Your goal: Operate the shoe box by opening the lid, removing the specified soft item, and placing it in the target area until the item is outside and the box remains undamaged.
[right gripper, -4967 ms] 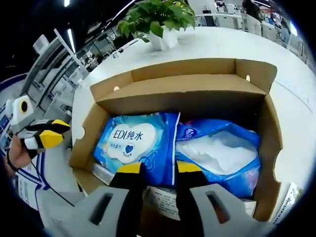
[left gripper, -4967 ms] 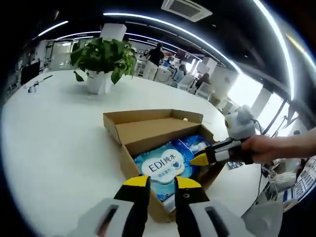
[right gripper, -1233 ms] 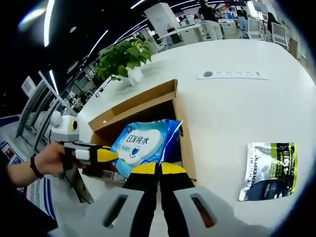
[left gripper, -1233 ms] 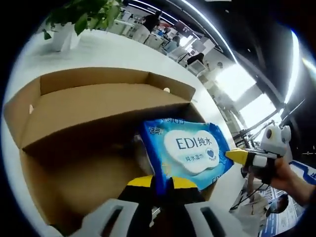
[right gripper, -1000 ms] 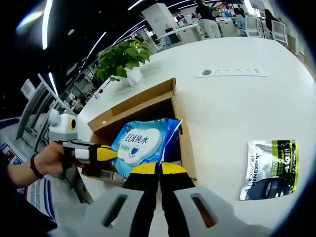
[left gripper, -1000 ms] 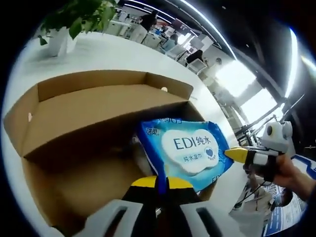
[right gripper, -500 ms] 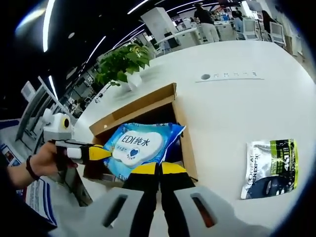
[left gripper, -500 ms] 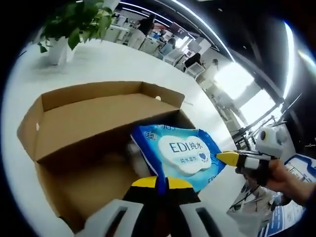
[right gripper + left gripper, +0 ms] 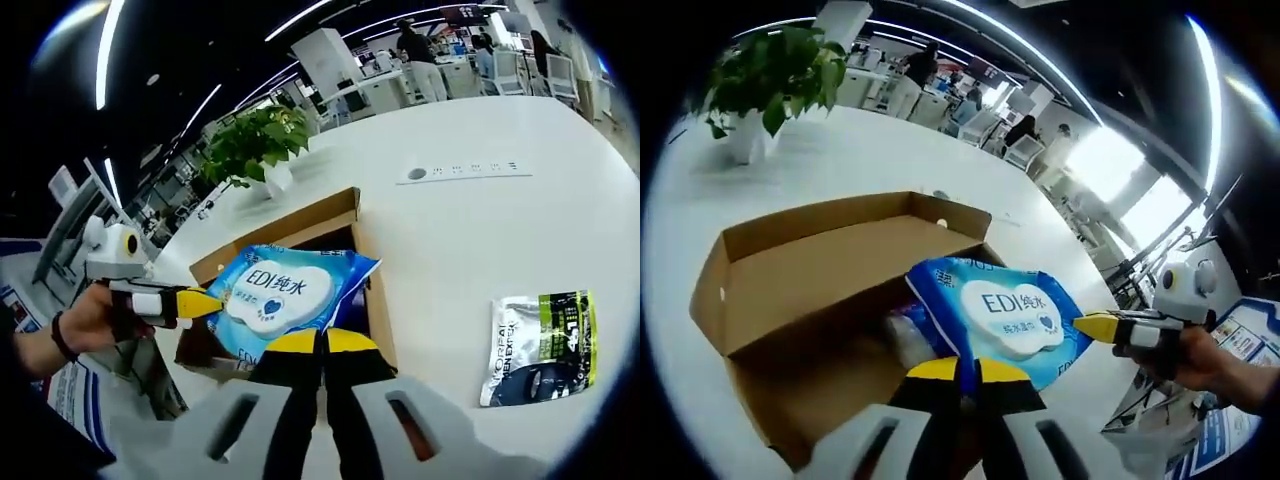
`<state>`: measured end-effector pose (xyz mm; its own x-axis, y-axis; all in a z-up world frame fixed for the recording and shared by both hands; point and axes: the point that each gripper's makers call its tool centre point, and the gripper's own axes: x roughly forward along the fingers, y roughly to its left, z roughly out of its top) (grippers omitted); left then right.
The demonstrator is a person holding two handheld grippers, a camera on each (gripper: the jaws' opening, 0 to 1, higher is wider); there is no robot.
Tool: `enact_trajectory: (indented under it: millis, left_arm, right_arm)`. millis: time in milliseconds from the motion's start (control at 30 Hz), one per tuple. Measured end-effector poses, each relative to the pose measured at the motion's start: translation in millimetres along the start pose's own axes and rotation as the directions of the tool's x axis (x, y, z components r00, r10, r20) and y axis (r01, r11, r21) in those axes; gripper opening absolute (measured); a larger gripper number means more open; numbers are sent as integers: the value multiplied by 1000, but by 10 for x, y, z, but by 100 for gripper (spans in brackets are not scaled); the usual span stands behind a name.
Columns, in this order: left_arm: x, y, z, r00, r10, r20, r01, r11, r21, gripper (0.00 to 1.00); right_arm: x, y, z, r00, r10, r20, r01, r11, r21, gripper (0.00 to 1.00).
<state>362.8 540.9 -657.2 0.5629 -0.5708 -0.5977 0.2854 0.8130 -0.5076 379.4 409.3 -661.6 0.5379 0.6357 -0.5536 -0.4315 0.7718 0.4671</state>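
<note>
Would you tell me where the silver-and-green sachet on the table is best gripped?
Probably pinch a short edge of the sachet, with the claw coming in low along the table. It lies flat, so only its thin rim offers purchase.

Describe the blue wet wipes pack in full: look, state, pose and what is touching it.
The wet wipes pack is a soft, glossy blue plastic pouch with a white cloud-shaped label reading "EDI" and a small blue heart. It is raised above the open cardboard shoe box, tilted, label up. The left hand-held gripper is shut on one edge, and the right hand-held gripper pinches the opposite edge. The film looks slightly crumpled near the grips.
</note>
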Motion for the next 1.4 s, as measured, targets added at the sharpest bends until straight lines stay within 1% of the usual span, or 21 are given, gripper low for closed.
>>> enact_trajectory:
  millis: [233,367,500,567,667,733,833,933,1100,1300,1400]
  left_arm:
    - [25,-172,32,1000,-24,11,24,1000,17,4]
    - [72,-274,61,999,-36,9,35,999,34,4]
    - [140,-422,93,998,-56,3,56,997,59,4]
    - [187,-508,112,997,-77,1,77,994,73,4]
    - [287,-640,139,993,-117,-5,117,991,66,4]
    - [336,-719,145,991,-130,-10,131,989,71,4]
    - [438,-883,134,988,-153,-25,155,983,95,4]
    - [522,-966,137,984,-174,-34,177,980,93,4]
    - [656,-1142,70,978,-200,-63,206,972,111,4]
    - [800,-1344,-42,969,-224,-99,236,964,123,4]
    - [874,-1446,-108,965,-231,-122,247,959,141,4]
  right_arm:
    - [-174,-64,13,1000,-10,27,10,1000,6,0]
    - [-298,-122,10,999,-21,50,20,1000,20,0]
    - [-427,-206,11,996,-35,77,31,998,46,0]
    - [-512,-257,10,994,-49,93,44,997,60,0]
    - [-658,-360,2,990,-72,122,60,994,93,0]
    - [-729,-396,-17,988,-82,129,69,992,101,0]
    - [-873,-503,-50,983,-110,144,93,988,125,0]
    - [-990,-611,-66,978,-130,164,103,981,167,0]
    - [-1131,-737,-145,973,-158,169,127,975,182,0]
    - [-1313,-872,-307,967,-192,170,154,964,217,0]
    - [-1406,-985,-366,964,-207,168,165,958,234,0]
